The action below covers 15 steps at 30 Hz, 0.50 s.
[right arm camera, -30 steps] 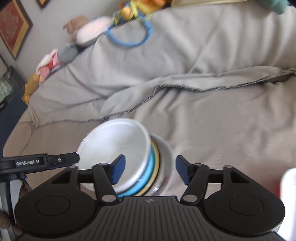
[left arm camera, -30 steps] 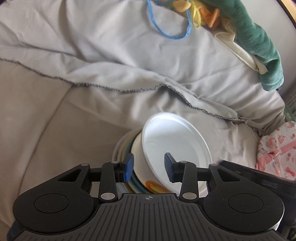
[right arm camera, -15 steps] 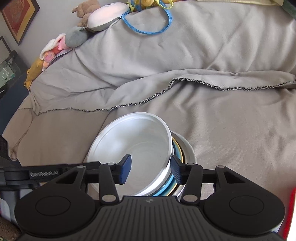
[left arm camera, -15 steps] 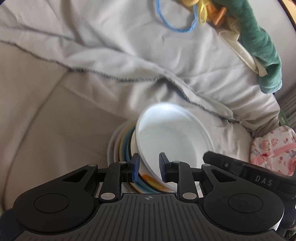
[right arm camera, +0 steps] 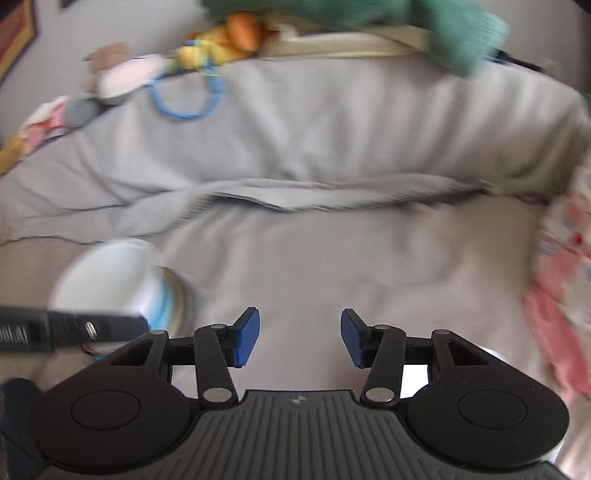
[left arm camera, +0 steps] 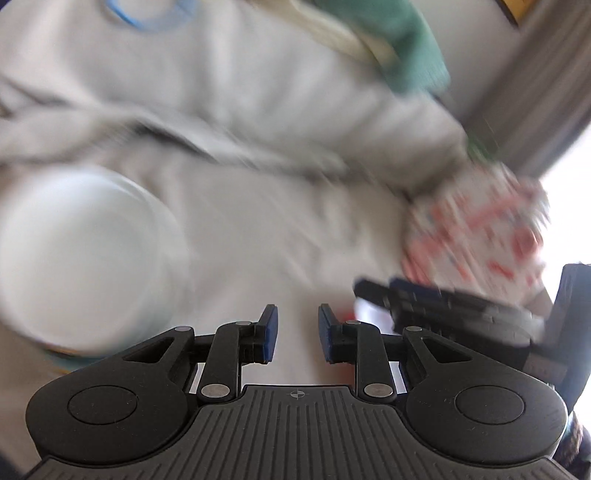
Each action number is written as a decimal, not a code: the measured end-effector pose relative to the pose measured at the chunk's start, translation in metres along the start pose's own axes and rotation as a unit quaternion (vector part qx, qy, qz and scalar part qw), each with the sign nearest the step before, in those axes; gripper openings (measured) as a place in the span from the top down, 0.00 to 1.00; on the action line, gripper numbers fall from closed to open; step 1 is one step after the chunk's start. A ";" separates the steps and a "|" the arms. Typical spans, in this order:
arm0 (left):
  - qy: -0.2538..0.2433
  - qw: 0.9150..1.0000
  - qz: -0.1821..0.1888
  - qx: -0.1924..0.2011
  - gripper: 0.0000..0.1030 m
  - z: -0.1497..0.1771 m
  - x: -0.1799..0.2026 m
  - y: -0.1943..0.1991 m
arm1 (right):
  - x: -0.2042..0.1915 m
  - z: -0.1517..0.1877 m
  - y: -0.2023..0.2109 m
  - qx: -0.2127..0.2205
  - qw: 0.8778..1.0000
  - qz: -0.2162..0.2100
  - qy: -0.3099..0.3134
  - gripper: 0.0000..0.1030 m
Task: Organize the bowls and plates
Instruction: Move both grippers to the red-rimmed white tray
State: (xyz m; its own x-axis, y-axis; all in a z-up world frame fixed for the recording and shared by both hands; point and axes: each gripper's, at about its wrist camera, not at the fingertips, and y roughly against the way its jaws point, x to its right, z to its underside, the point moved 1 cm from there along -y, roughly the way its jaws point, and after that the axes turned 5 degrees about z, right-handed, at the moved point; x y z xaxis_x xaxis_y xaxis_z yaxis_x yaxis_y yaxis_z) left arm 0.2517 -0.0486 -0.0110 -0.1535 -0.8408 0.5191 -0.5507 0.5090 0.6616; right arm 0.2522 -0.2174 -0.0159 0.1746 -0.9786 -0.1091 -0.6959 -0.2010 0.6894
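Grey fabric covers the couch [right arm camera: 332, 266] across both views, rumpled along a frayed seam, with a green cloth [right arm camera: 443, 29] and a clutter of soft toys [right arm camera: 122, 77] on its back edge and a pink-patterned cloth [left arm camera: 476, 229] at the right end. Both pictures are smeared by motion, so fine detail is lost.

On the seat sits the stack of dishes [right arm camera: 110, 280]: a white bowl [left arm camera: 81, 251] on top, with blue and yellow rims showing beneath it. It lies off to the left of both grippers, apart from them.

At the low right edge of the right wrist view a pale rim [right arm camera: 491, 354] peeks out behind the gripper; whether it is another plate I cannot tell.

Neither tool holds anything. The left gripper [left arm camera: 297, 334] has its fingers parted by a narrow gap, with only fabric behind them. The right gripper [right arm camera: 299, 338] stands wider, also empty.

Judging from this, the step is a reach for the next dish. To do it well, slow the hands so the view steadies, spread the fingers wider before arriving, and take the rim squarely, since the soft cushion gives under any downward push.
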 end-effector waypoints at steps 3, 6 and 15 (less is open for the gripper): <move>0.004 0.998 0.033 -0.055 0.74 0.018 0.025 -0.055 | 0.053 0.018 -0.001 -0.010 0.999 0.041 -0.024 0.52; 0.005 0.994 0.059 -0.090 0.74 0.035 0.044 -0.093 | 0.109 0.035 -0.002 -0.023 0.994 0.087 -0.068 0.51; -0.060 0.993 -0.011 -0.103 0.74 0.051 0.077 -0.136 | 0.176 0.085 -0.028 -0.079 0.980 0.056 -0.173 0.49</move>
State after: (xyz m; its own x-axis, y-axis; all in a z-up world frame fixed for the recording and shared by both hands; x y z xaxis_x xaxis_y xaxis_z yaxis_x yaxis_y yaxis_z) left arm 0.2727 -0.1917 -0.0891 -0.2469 -0.8619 0.4430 -0.3778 0.5066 0.7750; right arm 0.2433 -0.3877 -0.1156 -0.1630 -0.9560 -0.2440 -0.5752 -0.1089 0.8107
